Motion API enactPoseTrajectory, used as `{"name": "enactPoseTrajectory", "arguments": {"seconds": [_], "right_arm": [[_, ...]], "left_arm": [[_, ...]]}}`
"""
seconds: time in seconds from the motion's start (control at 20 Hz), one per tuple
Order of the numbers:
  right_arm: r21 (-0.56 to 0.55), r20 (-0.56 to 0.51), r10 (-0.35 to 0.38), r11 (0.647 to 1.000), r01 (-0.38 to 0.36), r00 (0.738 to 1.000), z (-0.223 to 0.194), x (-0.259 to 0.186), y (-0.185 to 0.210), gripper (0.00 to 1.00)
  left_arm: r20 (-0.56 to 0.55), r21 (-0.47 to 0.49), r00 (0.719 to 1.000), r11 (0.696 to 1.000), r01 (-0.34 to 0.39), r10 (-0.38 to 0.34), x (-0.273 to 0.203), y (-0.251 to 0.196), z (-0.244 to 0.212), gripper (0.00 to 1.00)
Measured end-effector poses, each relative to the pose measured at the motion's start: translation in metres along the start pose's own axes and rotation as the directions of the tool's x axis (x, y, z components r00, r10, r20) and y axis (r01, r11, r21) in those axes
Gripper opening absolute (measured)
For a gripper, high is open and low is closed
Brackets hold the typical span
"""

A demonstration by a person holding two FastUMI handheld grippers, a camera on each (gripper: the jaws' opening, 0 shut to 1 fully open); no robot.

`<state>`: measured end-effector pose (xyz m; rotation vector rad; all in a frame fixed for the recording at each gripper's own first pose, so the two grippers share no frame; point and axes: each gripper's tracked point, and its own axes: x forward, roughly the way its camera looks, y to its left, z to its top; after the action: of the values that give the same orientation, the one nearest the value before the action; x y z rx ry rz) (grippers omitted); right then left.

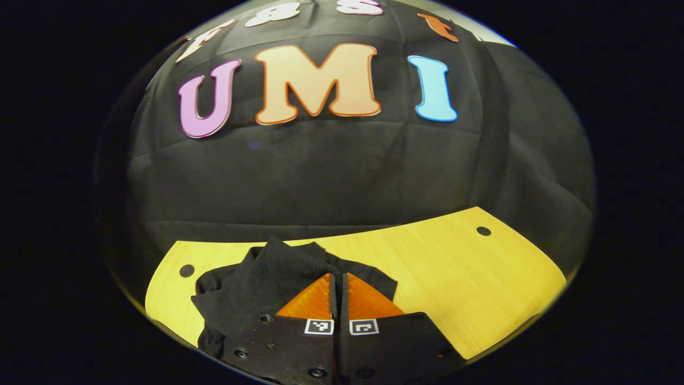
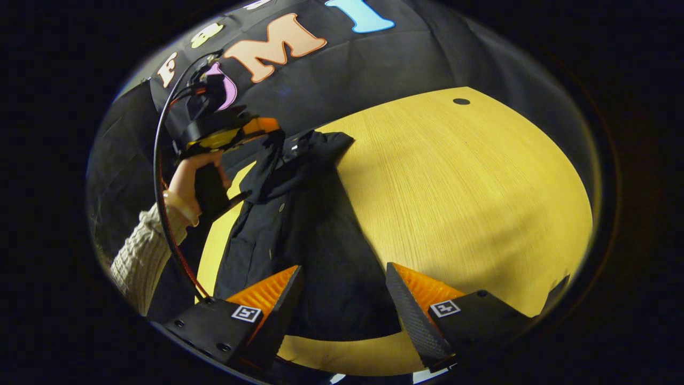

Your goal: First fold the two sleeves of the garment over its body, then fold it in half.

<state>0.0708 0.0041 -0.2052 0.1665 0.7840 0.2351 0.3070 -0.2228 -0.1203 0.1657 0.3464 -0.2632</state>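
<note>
Wooden table [image 2: 454,187], one black garment [image 2: 310,235], two grippers, left gripper [image 1: 339,283] pinching cloth

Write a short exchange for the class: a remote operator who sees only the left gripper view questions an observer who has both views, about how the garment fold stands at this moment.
Operator: My left tongs look shut, with black cloth at their tips. Is that cloth raised?
Observer: Yes. In the right gripper view, the far end of the garment hangs up from them, above the table.
Operator: What are the other tongs doing?
Observer: The right tongs stand open over the garment's near end, gripping nothing.
Operator: How does the rest of the garment lie?
</note>
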Motion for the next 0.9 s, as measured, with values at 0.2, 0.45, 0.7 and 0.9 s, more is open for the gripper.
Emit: {"name": "enactPoseTrajectory", "arguments": {"seconds": [0.2,0.45,0.7,0.9], "right_arm": [[0.011,0.022,-0.003,1.0,0.002,1.0,0.005,-0.004,-0.007,0.98],[0.036,0.023,-0.019,0.999,0.018,1.0,-0.001,-0.004,-0.02,0.98],[0.023,0.01,-0.035,0.999,0.034,0.999,-0.004,-0.004,-0.019,0.98],[0.025,0.017,-0.033,0.999,0.033,0.999,-0.01,-0.002,-0.015,0.98]], "left_arm": [[-0.037,0.032,0.999,0.999,0.015,-0.014,0.025,-0.02,-0.015,0.0],[-0.134,0.046,0.991,0.999,0.015,-0.008,0.04,-0.031,-0.052,0.0],[-0.175,0.008,0.983,0.998,0.064,-0.061,0.043,-0.054,-0.071,0.03],[-0.176,-0.018,0.977,0.993,0.116,-0.118,0.039,-0.069,-0.072,0.06]]}}
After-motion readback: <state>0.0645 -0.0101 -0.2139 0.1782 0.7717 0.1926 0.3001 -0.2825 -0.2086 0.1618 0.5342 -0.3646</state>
